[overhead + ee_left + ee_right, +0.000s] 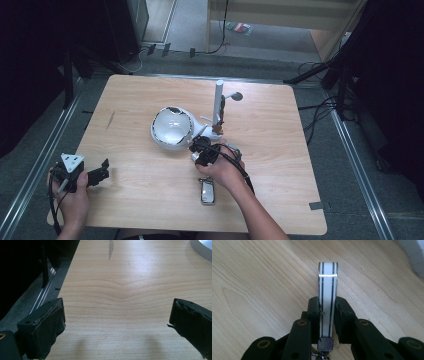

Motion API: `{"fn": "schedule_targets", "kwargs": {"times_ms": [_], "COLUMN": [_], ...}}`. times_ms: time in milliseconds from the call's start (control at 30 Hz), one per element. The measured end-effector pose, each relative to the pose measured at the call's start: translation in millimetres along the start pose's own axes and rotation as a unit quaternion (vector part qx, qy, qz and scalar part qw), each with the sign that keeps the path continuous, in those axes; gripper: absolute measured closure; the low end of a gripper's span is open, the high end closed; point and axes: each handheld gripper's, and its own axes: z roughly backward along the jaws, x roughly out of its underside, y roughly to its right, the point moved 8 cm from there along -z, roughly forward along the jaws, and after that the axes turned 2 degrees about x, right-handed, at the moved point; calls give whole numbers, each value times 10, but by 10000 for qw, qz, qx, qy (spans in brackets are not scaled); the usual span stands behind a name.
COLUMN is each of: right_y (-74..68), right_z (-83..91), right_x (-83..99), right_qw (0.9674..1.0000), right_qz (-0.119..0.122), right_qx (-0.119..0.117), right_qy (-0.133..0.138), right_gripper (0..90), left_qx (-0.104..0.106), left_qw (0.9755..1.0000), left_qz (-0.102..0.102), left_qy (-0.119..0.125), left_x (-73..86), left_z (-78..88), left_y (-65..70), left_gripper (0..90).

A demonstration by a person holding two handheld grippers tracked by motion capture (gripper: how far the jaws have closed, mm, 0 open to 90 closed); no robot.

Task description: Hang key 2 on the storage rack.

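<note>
Jaws of the right gripper (pixel 327 306) are clamped on a flat white strap with black edge stripes (pixel 327 300), which stands up between them above the wooden table (pixel 257 285); its lower end, with a small metal fitting, is cut off by the frame's bottom. In the high view that gripper (pixel 200 146) sits just beside a white domed object (pixel 171 128) and a white post stand (pixel 218 102), the strap too small to make out. A silvery item (pixel 207 191) lies near the forearm, unclear. The left gripper (pixel 117 322) hangs wide open over bare table at the near left corner.
</note>
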Motion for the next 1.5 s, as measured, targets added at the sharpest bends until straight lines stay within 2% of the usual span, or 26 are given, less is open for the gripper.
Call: {"fn": "schedule_targets", "kwargs": {"times_ms": [233, 267, 333, 567, 600, 667, 733, 833, 867, 1100, 1133, 1200, 1233, 1267, 1300, 1333, 1367, 1400, 1433, 1467, 1500], "right_y": [21, 37, 43, 106, 133, 139, 174, 209, 209, 236, 236, 245, 245, 254, 254, 262, 288, 288, 302, 322, 340], "right_z": [149, 207, 226, 427, 492, 513, 608, 686, 686, 863, 874, 927, 927, 960, 960, 975, 1009, 1009, 1021, 1039, 1053], "right_x": [-19, -17, -17, -3, -1, 1, 3, -3, -3, -34, -37, -53, -53, -66, -66, -71, -85, -85, -88, -95, -99], "right_qw": [9993, 9987, 9984, 9939, 9913, 9903, 9856, 9814, 9814, 9696, 9688, 9640, 9640, 9607, 9607, 9592, 9552, 9552, 9538, 9508, 9493], "right_qz": [-152, -171, -198, -344, -363, -384, -449, -451, -451, -483, -492, -493, -493, -489, -489, -489, -525, -525, -547, -590, -606], "right_qx": [-36, -23, -9, 52, 85, 94, 139, 191, 191, 239, 242, 258, 258, 266, 266, 278, 242, 242, 236, 206, 179], "right_qy": [340, 472, 520, 1049, 1265, 1331, 1626, 1858, 1858, 2386, 2416, 2602, 2602, 2719, 2719, 2769, 2901, 2901, 2946, 3034, 3079], "right_gripper": [770, 770, 770, 771, 771, 771, 771, 771, 771, 771, 771, 771, 771, 771, 771, 771, 771, 771, 771, 771, 771], "left_qx": [-3, -1, -2, -6, -5, -7, -9, -9, -11, -10, -6, -5, -5, -5, -5, -4, -2, -8, -4, -7, -7], "left_qw": [10000, 10000, 10000, 10000, 10000, 10000, 10000, 10000, 10000, 10000, 10000, 10000, 10000, 10000, 10000, 10000, 10000, 10000, 10000, 10000, 10000], "left_qz": [-11, -15, -19, -21, -18, -22, -22, -26, -25, -22, -37, -34, -34, -28, -28, -30, -8, -9, -4, -4, -4], "left_qy": [-3, -12, -12, -10, -9, -9, -6, -11, -8, -9, -9, -8, -8, -6, -6, -9, -2, 2, 4, 4, 3], "left_x": [0, 1, 1, 1, 1, 1, 0, 1, 1, 1, 0, 0, 0, 0, 0, 0, 0, -1, -1, -1, -1], "left_z": [0, 1, 1, 1, 0, 1, 1, 2, 1, 0, 0, 0, 0, 0, 0, 1, 0, 0, -1, -1, -1], "left_y": [0, 1, 1, 1, 2, 1, 1, 1, 1, 2, 0, 0, 0, 0, 0, 0, 3, 3, 4, 3, 3], "left_gripper": [4, 4, 4, 4, 4, 4, 4, 4, 4, 4, 4, 4, 4, 4, 4, 4, 4, 4, 4, 4, 4]}}
